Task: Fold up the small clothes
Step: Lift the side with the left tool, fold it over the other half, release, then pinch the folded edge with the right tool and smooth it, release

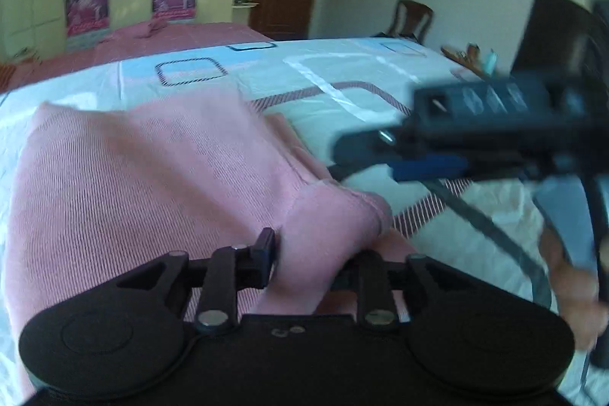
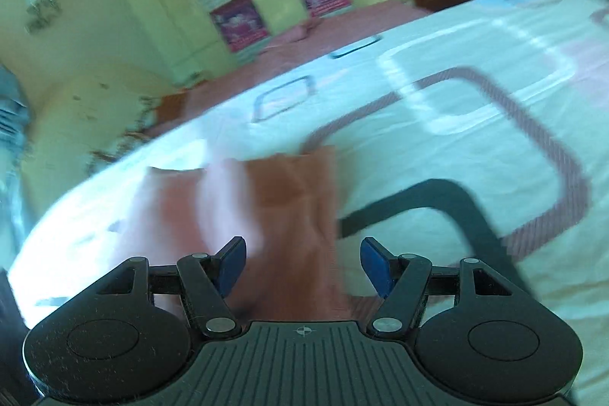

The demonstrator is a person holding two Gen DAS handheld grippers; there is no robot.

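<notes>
Pink garment (image 1: 152,177) bunched in the left gripper (image 1: 308,253), clamped on a fold, lifted over the patterned bedsheet (image 1: 342,71); right gripper (image 2: 302,263) gapes empty above it, so carry the fold across taut, lay flat.

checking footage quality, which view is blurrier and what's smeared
Right wrist view is blurrier: the pink garment and bedsheet streak with motion. Left wrist view shows sharp knit on the pink garment, but the right gripper crossing it is smeared.
</notes>
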